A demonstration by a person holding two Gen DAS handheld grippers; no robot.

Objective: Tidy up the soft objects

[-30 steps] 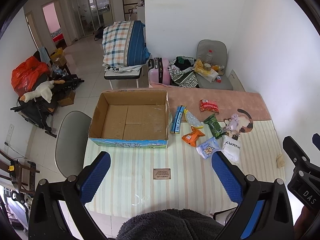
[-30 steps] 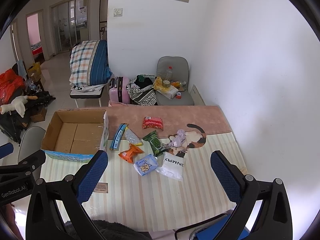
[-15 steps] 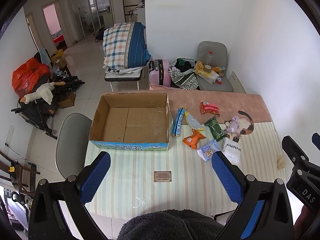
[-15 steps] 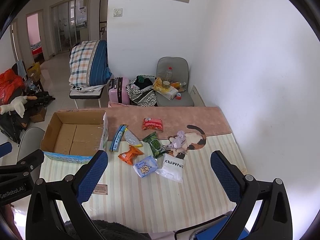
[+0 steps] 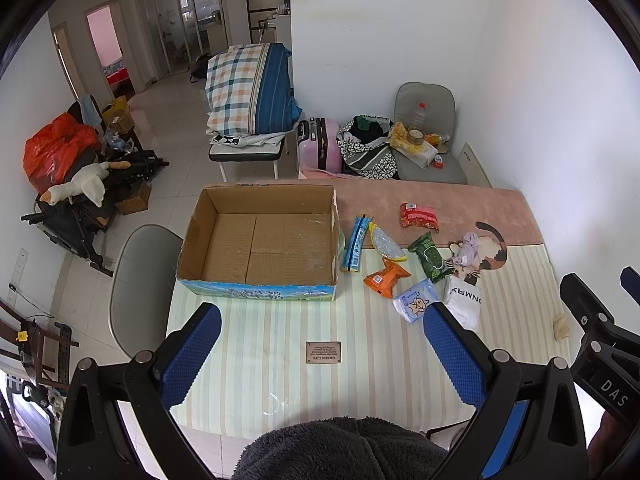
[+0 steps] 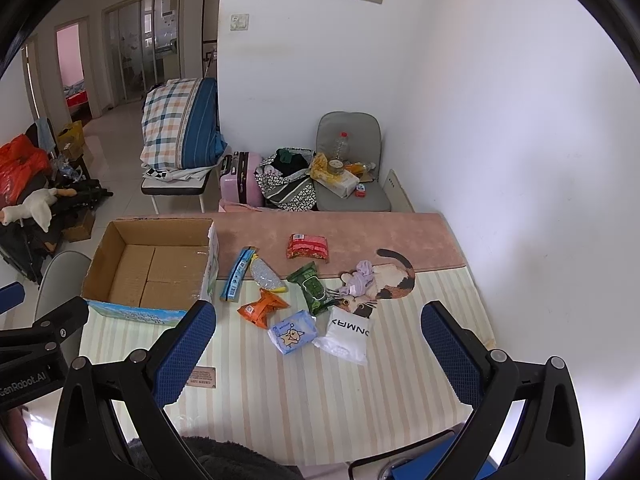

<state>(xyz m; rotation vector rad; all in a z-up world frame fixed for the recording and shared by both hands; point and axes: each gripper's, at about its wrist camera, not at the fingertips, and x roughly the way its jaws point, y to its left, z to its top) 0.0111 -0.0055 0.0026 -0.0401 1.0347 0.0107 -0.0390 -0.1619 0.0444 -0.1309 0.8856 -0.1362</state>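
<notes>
An empty open cardboard box [image 5: 260, 240] [image 6: 156, 268] stands at the table's far left. To its right lie several soft packs: a red pack [image 6: 307, 247], a blue stick pack [image 6: 239, 274], a silver-yellow pouch [image 6: 266, 277], a green pack [image 6: 313, 288], an orange pack [image 6: 263, 307], a light blue tissue pack [image 6: 292, 332], a white pack [image 6: 347, 334] and a small lilac plush [image 6: 360, 276]. My left gripper [image 5: 322, 354] is open and empty, high above the table's near side. My right gripper [image 6: 318, 350] is open and empty above the packs.
The table wears a striped cloth [image 5: 280, 360] with a small brown label [image 5: 323, 352] and a pink strip [image 5: 440, 204] at the back. A grey chair [image 5: 140, 280] stands at the table's left. Beyond are a bench with bedding [image 5: 252, 92], a pink suitcase [image 5: 320, 144] and a loaded chair [image 5: 424, 132].
Both views have crept slightly forward and down toward the table. Both grippers stay open and nothing on the table has moved.
</notes>
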